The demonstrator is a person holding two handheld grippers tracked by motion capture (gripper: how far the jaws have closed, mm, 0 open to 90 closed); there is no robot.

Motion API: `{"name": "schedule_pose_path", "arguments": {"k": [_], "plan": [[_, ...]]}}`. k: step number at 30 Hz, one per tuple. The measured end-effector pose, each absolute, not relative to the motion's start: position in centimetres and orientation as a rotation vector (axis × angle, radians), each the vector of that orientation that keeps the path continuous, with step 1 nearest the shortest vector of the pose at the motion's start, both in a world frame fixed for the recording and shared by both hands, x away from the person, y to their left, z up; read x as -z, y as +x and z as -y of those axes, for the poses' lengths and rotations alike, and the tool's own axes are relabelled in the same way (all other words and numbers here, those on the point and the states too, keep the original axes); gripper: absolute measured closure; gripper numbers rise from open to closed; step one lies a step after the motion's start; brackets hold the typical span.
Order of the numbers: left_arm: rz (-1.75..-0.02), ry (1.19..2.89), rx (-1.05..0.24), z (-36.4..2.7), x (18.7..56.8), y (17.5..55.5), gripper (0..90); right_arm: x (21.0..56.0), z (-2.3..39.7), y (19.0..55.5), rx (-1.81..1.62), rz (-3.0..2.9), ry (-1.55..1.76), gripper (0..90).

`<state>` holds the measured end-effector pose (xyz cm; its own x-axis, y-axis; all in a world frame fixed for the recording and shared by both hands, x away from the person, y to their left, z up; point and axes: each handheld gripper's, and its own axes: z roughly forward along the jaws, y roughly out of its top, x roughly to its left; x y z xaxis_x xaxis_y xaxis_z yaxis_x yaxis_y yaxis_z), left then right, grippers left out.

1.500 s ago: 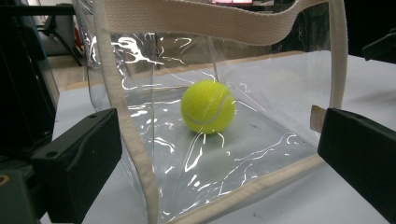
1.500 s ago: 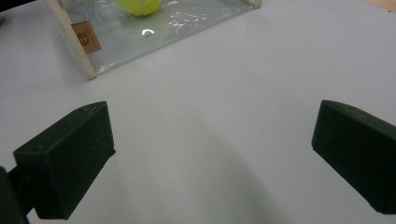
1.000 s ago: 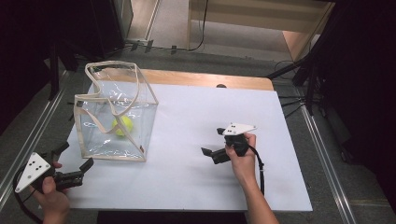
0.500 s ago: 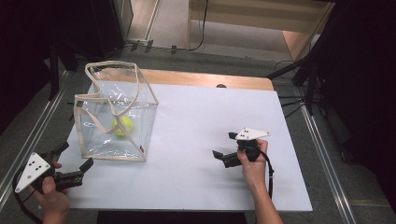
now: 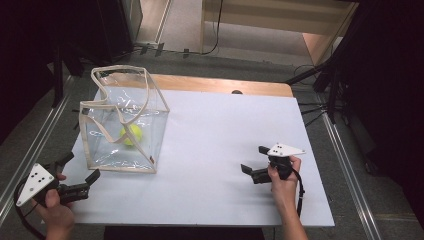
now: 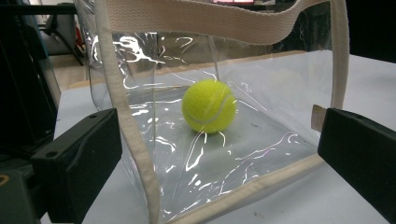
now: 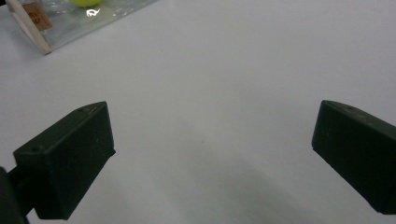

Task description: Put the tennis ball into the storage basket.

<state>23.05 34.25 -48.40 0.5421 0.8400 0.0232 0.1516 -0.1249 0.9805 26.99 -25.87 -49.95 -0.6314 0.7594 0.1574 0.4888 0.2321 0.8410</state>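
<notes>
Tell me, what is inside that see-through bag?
One yellow tennis ball rests on the floor of the clear plastic bag. The walls are transparent, so little is covered; only the cream webbing trim hides thin strips.

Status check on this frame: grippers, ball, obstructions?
Both hand-held grippers open, left, right. Yellow tennis ball inside clear plastic tote bag. Bag wall between left gripper and ball.

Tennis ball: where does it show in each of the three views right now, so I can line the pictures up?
High view: the tennis ball lies inside the clear bag, left of centre.
Left gripper view: it sits mid-frame, on the bag's floor, seen through the clear wall between the open jaws.
Right gripper view: a yellow sliver at the top edge, left.
Shared landmark: the bag's cream trim.
</notes>
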Motion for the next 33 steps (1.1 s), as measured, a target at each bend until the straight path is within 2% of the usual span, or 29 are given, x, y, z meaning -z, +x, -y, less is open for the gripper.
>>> {"name": "schedule_pose_path", "arguments": {"k": [33], "plan": [[-0.853,1.611,-0.734,-34.3,48.4,23.2,0.2,51.0,34.2,22.9,-1.345,-2.007,1.332,0.0]]}}
